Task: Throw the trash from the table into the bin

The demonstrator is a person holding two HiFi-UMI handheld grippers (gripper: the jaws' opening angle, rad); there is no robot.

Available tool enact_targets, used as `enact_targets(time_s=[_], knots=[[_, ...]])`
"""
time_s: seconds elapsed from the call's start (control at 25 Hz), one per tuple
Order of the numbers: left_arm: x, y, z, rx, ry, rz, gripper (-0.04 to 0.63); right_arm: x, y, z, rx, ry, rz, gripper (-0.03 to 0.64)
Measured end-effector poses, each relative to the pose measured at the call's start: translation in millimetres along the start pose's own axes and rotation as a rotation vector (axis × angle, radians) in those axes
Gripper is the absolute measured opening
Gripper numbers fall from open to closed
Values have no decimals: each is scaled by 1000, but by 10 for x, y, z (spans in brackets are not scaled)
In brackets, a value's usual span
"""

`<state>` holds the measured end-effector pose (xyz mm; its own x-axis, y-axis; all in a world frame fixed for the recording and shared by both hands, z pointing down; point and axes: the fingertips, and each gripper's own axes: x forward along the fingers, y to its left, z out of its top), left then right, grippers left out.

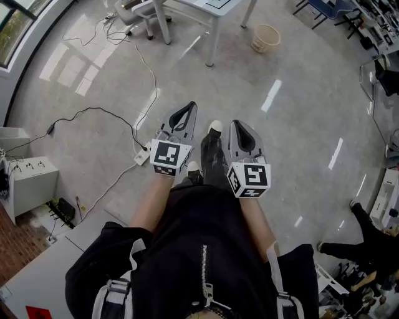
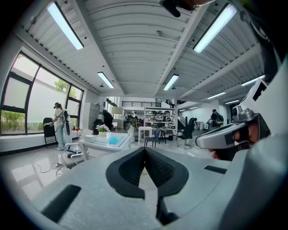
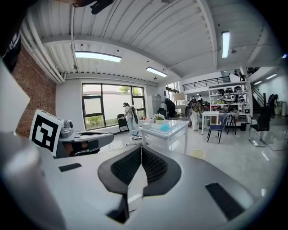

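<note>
Both grippers are held out side by side above the floor, a few steps short of a white table [image 1: 209, 7]. The left gripper [image 1: 192, 104] is shut with nothing between its jaws, and so is the right gripper [image 1: 236, 123]. In the right gripper view its jaws [image 3: 141, 148] point at the glass-topped table [image 3: 177, 127], which carries a small blue lump [image 3: 165, 127], a white box and a flower pot. The beige bin [image 1: 265, 37] stands on the floor right of the table, also showing as a pale bin [image 3: 197, 154]. From the left gripper [image 2: 145, 150], the table [image 2: 96, 144] lies ahead to the left.
Black and white cables [image 1: 93, 112] and a power strip [image 1: 142, 157] lie on the floor to the left. A grey office chair [image 1: 140, 12] stands by the table. A person [image 3: 128, 117] stands at the far window. Chairs and shelves [image 3: 220, 121] fill the back right.
</note>
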<state>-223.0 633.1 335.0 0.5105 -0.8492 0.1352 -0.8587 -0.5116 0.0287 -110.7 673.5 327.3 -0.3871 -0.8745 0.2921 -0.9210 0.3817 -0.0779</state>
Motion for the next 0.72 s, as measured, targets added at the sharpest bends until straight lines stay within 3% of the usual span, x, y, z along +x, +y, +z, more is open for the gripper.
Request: enact_targets(time_s=[0.72], knots=[[1338,347,49,7,75,-20,6,1187,-725,258,20,62,61,12]])
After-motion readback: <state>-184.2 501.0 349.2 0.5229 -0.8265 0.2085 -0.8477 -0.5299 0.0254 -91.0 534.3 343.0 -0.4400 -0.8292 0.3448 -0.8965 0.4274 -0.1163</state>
